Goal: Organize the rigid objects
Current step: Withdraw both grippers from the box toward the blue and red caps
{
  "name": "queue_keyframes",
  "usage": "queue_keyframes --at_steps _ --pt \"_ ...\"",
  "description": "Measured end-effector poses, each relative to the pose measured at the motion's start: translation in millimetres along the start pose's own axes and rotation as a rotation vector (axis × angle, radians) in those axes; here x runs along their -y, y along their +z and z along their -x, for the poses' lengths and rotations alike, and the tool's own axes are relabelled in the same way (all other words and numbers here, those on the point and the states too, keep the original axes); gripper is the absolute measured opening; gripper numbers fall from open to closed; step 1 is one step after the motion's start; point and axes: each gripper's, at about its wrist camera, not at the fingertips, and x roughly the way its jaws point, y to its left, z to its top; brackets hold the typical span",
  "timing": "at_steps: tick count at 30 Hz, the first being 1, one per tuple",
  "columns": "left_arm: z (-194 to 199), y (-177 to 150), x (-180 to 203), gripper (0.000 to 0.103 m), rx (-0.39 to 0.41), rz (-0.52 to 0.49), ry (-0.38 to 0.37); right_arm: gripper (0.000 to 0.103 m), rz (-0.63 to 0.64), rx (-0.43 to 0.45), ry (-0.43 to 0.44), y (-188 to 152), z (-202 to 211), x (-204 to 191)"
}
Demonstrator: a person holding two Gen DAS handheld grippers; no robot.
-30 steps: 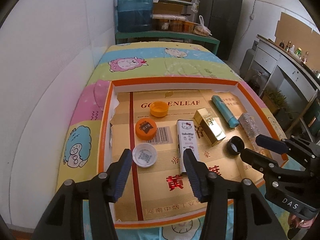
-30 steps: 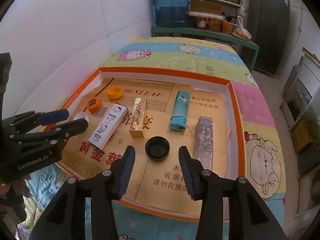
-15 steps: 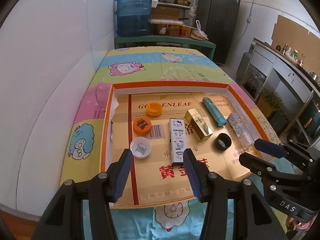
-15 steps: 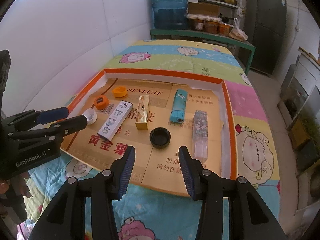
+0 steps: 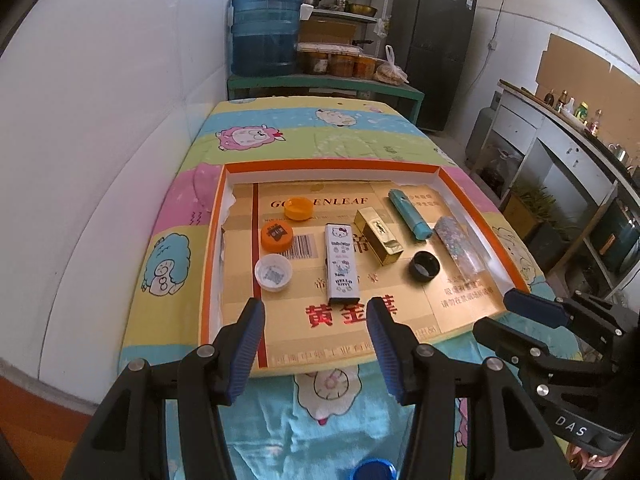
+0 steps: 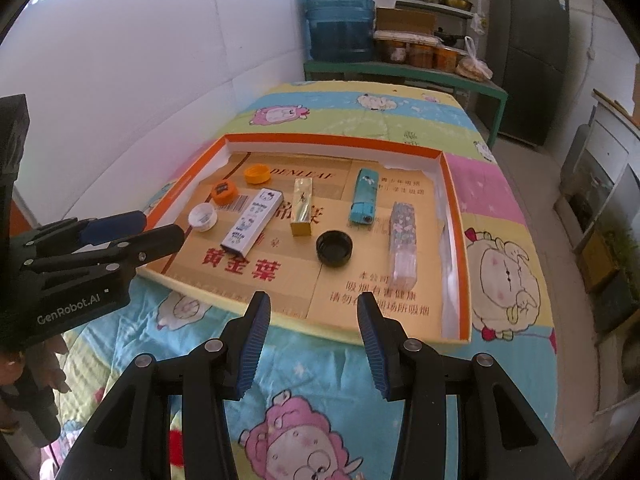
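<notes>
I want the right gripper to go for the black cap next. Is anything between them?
Nothing visible. The right gripper hangs open over the blanket, outside the tray's near edge. Only bare cardboard lies between it and the black cap.

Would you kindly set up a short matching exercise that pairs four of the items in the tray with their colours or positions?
Column one:
1. Cap lying nearest the tray's far wall
2. Upturned cap in front of the gold box
3. Lighter
4. Hello Kitty box

Column two:
A. Black
B. Teal
C. White, lying lengthwise between the caps on the left and the gold box
D. Yellow-orange

Pairs: 1-D, 2-A, 3-B, 4-C
</notes>
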Motion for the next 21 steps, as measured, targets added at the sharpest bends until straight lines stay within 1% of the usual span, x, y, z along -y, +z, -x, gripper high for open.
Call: queue_keyframes --at_steps 11,18,19,20,21 --pt "17.5 -17.8 -0.1 0.053 0.001 0.010 -0.010 0.047 0.001 -0.009 0.013 -20.7 17.9 -14.5" --pt "26.5 -29.5 -2.5 0.053 0.004 0.021 -0.015 0.047 0.011 -0.009 0.039 -35.2 28.6 -25.9" --pt "27.4 -31.3 -3.5 0.053 0.004 0.023 -0.015 0.049 0.012 -0.010 0.047 -38.7 30.1 -28.5" --pt "28.7 -33.9 -5.1 0.053 0.002 0.028 -0.015 0.053 0.014 -0.012 0.058 -42.2 31.4 -31.1" --pt "29.2 -35.0 -6.6 0.053 0.002 0.031 -0.015 0.054 0.016 -0.013 0.070 -45.1 32.0 -33.6"
